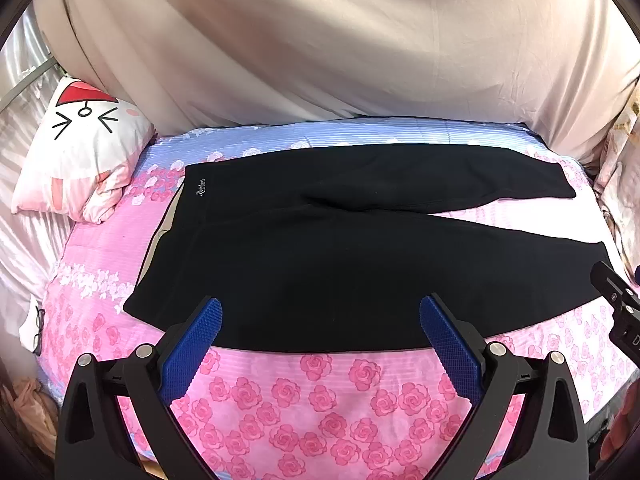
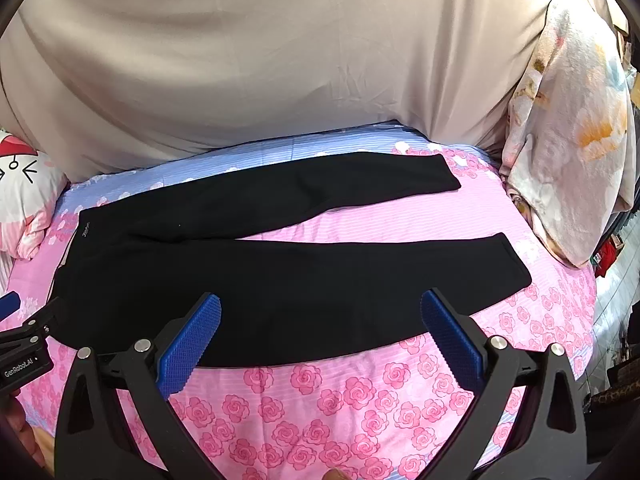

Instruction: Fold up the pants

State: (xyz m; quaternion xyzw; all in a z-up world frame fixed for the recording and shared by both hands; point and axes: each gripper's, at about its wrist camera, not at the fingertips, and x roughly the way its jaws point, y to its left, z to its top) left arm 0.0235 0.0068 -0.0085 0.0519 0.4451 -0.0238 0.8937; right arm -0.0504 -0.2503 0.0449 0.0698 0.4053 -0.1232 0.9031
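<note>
Left wrist view, pants: the black pants [image 1: 360, 248] lie flat on the bed [image 1: 320, 392], waistband toward the cat-face pillow [image 1: 80, 160], the two legs running off to the right and splayed in a narrow V; spread out like this, every edge is reachable, which suits a first fold
Left wrist view, left gripper: the left gripper [image 1: 320, 312] hangs above the near edge of the near leg with its jaws spread wide and nothing between the blue pads [image 1: 192, 352]; it sits toward the waist half of the garment, likely because that end is its share of the lift
Left wrist view, right gripper: part of the right gripper [image 1: 618, 304] shows at the right border, near the cuff of the near leg; whether it touches the cloth cannot be told from here
Left wrist view, surroundings: a beige drape [image 1: 320, 40] backs the bed; a pair of glasses [image 1: 38, 328] lies at the left edge, well apart from the pants

Right wrist view, pants: the pants [image 2: 280, 280] show the same layout, a strip of rose-printed sheet visible between the legs, so no fold is made yet
Right wrist view, right gripper: the right gripper [image 2: 320, 312] hovers over the near leg's front edge, jaws wide apart and empty; placed toward the cuff half, it mirrors its partner so the leg could be lifted evenly
Right wrist view, left gripper: the left gripper [image 2: 28, 344] enters at the left border beside the waist end
Right wrist view, surroundings: a floral blanket [image 2: 568, 140] is heaped at the right, clear of the cuffs

Judgement: folding has not begun; the likely first move is pinching the near leg's edge and carrying it over the far leg
</note>
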